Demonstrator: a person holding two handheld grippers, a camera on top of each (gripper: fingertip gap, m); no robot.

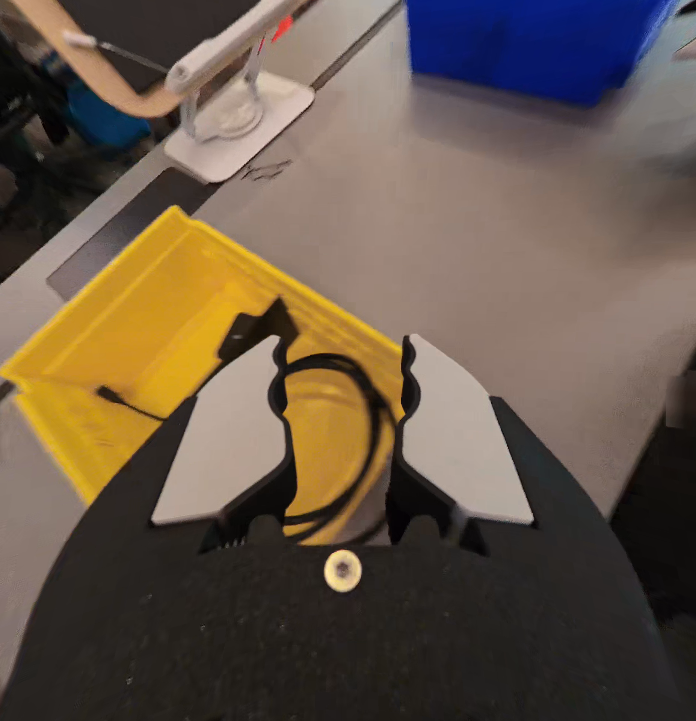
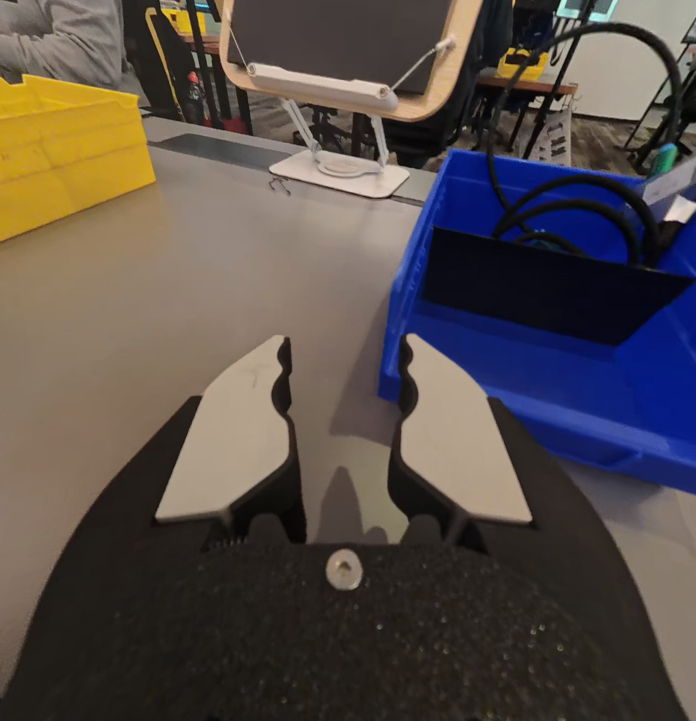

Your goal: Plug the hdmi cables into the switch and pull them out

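HDMI cable [image 1: 350,421]: thin, black, coiled in yellow bin [image 1: 116,324]; both hand-held grippers [image 1: 342,343] [image 2: 344,343] apart, empty

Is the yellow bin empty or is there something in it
Not empty. The left wrist view shows a looped black cable and a small black box lying inside the yellow bin.

Two matching black-and-grey grippers

The left gripper [image 1: 342,339] and right gripper [image 2: 344,339] are each showing a grainy black body, a silver screw at centre, and pale grey fingers — wavy black inner edges.
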